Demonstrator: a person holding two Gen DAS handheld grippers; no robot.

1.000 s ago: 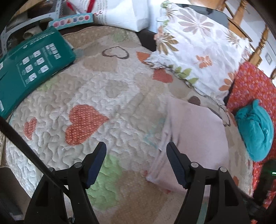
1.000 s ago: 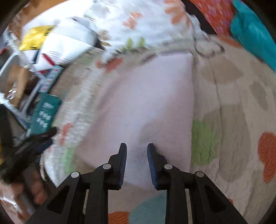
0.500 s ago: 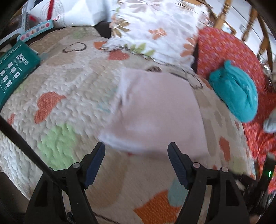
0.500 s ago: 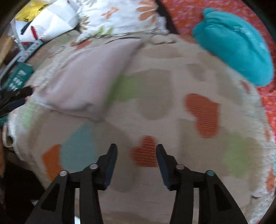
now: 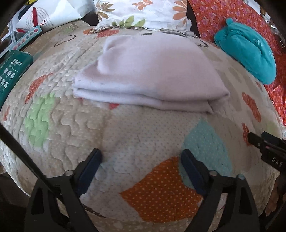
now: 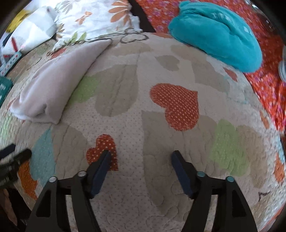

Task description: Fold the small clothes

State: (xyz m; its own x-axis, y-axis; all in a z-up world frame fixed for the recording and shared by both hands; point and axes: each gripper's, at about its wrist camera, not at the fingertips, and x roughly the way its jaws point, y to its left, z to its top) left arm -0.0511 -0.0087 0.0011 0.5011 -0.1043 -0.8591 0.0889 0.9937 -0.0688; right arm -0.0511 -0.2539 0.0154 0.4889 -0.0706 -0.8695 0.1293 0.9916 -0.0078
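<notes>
Both pairs of jaws stand wide apart with nothing between them, and both have just been opening. Under the left gripper (image 5: 141,157) lies only bare quilt (image 5: 125,135), its blue-padded fingers (image 5: 89,169) framing a dotted orange patch. Between the fingers of the right gripper (image 6: 140,157) the quilt is likewise bare, a small orange heart sitting at the tip of the left-hand finger.

Beyond the left gripper, apart from it, rests the folded cloth (image 5: 152,71), a pale lilac-pink, fleecy piece doubled into a flat, thick rectangle. In the left wrist view its long axis runs across the picture, the stacked layered edge facing the gripper and the far edge reaching toward the floral pillow (image 5: 143,12). In the right wrist view the same cloth (image 6: 59,80) lies off to the upper left, well clear of the right gripper.

The quilt is stitched in wavy lines and patched with hearts in orange, green, teal and beige. A crumpled teal garment (image 5: 248,51) of plush fabric sits on a red flowered cover (image 5: 223,14) at the right. A dark green box (image 5: 10,71) lies at the left edge.
</notes>
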